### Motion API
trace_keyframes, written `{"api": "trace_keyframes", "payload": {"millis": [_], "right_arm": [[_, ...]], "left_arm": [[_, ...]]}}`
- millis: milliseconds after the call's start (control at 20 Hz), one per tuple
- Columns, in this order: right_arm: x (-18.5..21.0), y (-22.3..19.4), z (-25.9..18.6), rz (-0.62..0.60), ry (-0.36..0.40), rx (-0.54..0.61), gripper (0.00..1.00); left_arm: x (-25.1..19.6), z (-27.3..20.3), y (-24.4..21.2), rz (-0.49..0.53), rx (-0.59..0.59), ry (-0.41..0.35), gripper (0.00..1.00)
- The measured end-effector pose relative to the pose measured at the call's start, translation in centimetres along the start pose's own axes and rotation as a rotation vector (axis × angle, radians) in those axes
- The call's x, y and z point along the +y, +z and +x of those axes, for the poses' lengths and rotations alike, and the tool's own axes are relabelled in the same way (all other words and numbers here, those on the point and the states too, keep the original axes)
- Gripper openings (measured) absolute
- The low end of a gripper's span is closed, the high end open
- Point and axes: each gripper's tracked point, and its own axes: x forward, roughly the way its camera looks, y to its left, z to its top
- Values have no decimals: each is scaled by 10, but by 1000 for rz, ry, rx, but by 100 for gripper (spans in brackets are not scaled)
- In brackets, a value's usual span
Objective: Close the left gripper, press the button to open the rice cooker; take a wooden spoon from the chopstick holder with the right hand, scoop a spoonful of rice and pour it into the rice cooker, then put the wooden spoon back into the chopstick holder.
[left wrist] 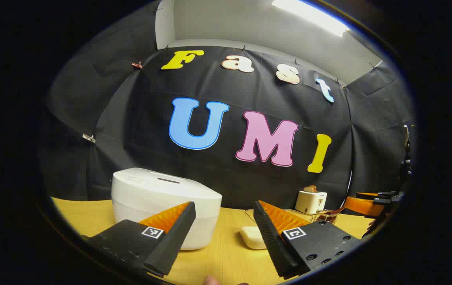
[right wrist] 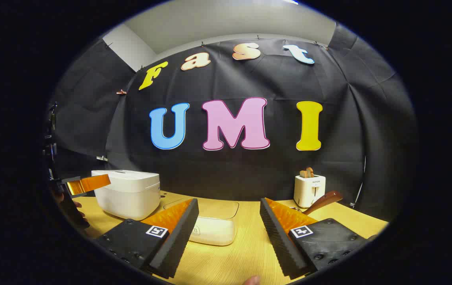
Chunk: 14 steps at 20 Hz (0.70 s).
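Note:
The white rice cooker (left wrist: 162, 202) stands on the wooden table with its lid down, just left of and beyond my left gripper (left wrist: 224, 204), which is open and empty. In the right gripper view the rice cooker (right wrist: 127, 194) sits at the left, and my right gripper (right wrist: 227, 202) is open and holds nothing. A brown wooden spoon handle (right wrist: 323, 201) sticks up behind its right finger. In the left gripper view a wire holder (left wrist: 325, 215) stands by the toaster. A low white box (right wrist: 214, 230) lies between my right gripper's fingers, farther off; its contents are hidden.
A white toaster (right wrist: 309, 190) with bread in it stands at the back right. A clear flat lid or tray (right wrist: 210, 206) lies behind the white box. The other gripper (right wrist: 87, 184) hovers beside the cooker at the left edge. Black cloth walls the booth.

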Motion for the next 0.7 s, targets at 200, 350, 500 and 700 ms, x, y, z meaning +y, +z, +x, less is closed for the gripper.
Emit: {"api": "trace_keyframes", "payload": {"millis": [200, 350, 500, 700], "right_arm": [[-5, -6, 6, 20, 2, 13, 96], [-9, -10, 7, 11, -5, 20, 96], [-7, -12, 5, 4, -2, 22, 96], [-5, -12, 5, -5, 1, 22, 96]], "left_arm": [[0, -1, -8, 60, 18, 7, 94], [-3, -1, -13, 85, 26, 4, 94], [-1, 0, -14, 118, 32, 7, 94], [5, -2, -7, 136, 21, 21, 94]]}}
